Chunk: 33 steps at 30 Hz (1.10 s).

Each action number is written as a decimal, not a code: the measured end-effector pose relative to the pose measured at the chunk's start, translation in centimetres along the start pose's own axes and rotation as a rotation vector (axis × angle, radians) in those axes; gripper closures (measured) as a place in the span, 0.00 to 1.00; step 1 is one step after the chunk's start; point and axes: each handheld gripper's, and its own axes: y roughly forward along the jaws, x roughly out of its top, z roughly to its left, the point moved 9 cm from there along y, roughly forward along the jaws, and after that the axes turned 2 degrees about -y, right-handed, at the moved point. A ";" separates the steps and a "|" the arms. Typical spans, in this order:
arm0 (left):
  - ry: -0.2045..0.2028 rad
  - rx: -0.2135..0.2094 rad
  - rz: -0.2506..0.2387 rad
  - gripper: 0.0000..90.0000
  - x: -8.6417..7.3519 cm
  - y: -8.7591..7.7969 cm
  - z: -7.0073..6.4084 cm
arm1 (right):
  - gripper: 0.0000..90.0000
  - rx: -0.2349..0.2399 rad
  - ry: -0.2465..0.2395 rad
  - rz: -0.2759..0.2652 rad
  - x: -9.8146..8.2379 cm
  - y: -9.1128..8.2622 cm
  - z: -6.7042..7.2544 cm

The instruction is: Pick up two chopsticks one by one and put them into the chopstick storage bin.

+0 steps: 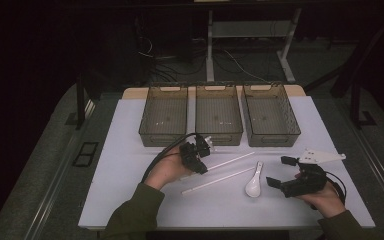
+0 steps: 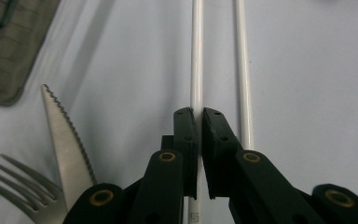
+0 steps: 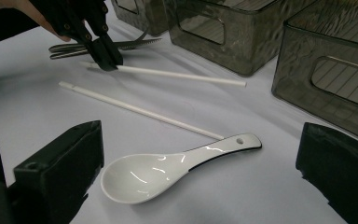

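We had the left gripper (image 1: 203, 165) pinched tight on the far thin white chopstick (image 2: 196, 70), near its end, low on the matte white surface (image 1: 130, 200). Serrated steel knife (image 2: 65, 135) and fork (image 2: 18, 186) lay left of it. Glossy white ceramic spoon (image 3: 168, 168) sat between the right gripper's (image 1: 281, 171) wide-open jaws, untouched.

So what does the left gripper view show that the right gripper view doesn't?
Left gripper view alone: the left gripper's jaws seen close up, shut on a chopstick, and the teeth of the serrated knife are plain.

Right gripper view alone: the white spoon between the right gripper's open jaws, and the fronts of the bins.

Both: the two chopsticks, knife, fork and the white table.
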 end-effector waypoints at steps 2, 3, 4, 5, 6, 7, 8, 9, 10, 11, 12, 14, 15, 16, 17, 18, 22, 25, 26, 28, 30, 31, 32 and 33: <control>-0.027 -0.016 -0.026 0.93 -0.1 -0.4 -0.2 | 0.01 0.000 0.000 0.000 0.0 0.0 0.0; -0.050 -0.022 -0.041 0.93 -0.1 -0.6 -0.3 | 0.01 0.000 0.000 0.000 0.0 0.0 0.0; -0.035 -0.017 -0.050 0.93 -0.2 -0.8 -0.1 | 0.01 0.000 0.000 0.001 0.0 0.0 0.0; -0.035 -0.017 -0.057 0.93 -0.2 -1.0 0.0 | 0.01 0.000 0.000 0.001 0.0 0.0 0.0; -0.043 -0.020 -0.063 0.93 -0.4 -1.2 0.0 | 0.01 0.000 0.000 0.001 0.0 0.0 0.0; -0.034 -0.016 -0.074 0.93 -0.4 -1.3 0.2 | 0.01 0.000 0.000 0.002 0.0 0.0 0.0; -0.045 -0.016 -0.081 0.93 -0.5 -1.5 0.2 | 0.01 0.000 0.001 0.003 0.0 0.0 0.0; -0.045 -0.016 -0.081 0.93 -0.5 -1.5 0.2 | 0.01 0.000 0.001 0.003 0.0 0.0 0.0; -0.051 -0.017 -0.099 0.93 -0.7 -1.8 0.3 | 0.01 0.000 -0.001 0.004 0.0 0.1 0.0; -0.055 -0.015 -0.109 0.93 -0.7 -2.0 0.3 | 0.01 0.001 -0.001 0.005 0.0 0.1 0.0; -0.057 -0.014 -0.116 0.93 -0.8 -2.2 0.4 | 0.01 0.002 -0.001 0.005 -0.1 0.1 0.0; -0.063 -0.013 -0.129 0.93 -1.0 -2.5 0.5 | 0.01 0.002 -0.001 0.007 -0.1 0.1 0.0; -0.065 -0.011 -0.135 0.93 -1.1 -2.7 0.5 | 0.01 0.003 -0.001 0.006 -0.1 0.1 0.0; -0.067 -0.007 -0.145 0.93 -1.1 -2.9 0.6 | 0.01 0.003 -0.002 0.007 -0.1 0.1 0.1; -0.068 -0.003 -0.149 0.93 -1.2 -3.1 0.7 | 0.01 0.005 -0.001 0.007 -0.1 0.1 0.1; -0.073 -0.004 -0.158 0.93 -1.3 -3.3 0.7 | 0.01 0.005 0.000 0.006 -0.1 0.1 0.1; -0.079 -0.001 -0.190 0.93 -1.4 -4.1 0.8 | 0.01 0.006 0.000 0.005 -0.1 0.1 0.1; -0.088 -0.007 -0.219 0.93 -1.5 -4.8 0.9 | 0.01 0.007 -0.009 0.006 -0.1 0.2 0.1; -0.090 -0.005 -0.225 0.93 -1.6 -5.0 0.9 | 0.01 0.008 -0.009 0.005 -0.1 0.2 0.1; -0.098 -0.001 -0.237 0.93 -1.7 -5.5 1.1 | 0.01 0.009 -0.012 0.007 -0.2 0.3 0.2; -0.105 0.004 -0.250 0.93 -1.8 -5.9 1.2 | 0.01 0.009 -0.013 0.009 -0.2 0.3 0.2; -0.109 0.003 -0.254 0.93 -1.9 -6.1 1.2 | 0.01 0.008 -0.012 0.008 -0.2 0.3 0.1; -0.110 0.007 -0.262 0.93 -2.0 -6.3 1.3 | 0.01 0.008 -0.012 0.008 -0.2 0.3 0.1; -0.115 0.007 -0.268 0.93 -2.0 -6.5 1.4 | 0.01 0.006 -0.010 0.008 -0.2 0.2 0.1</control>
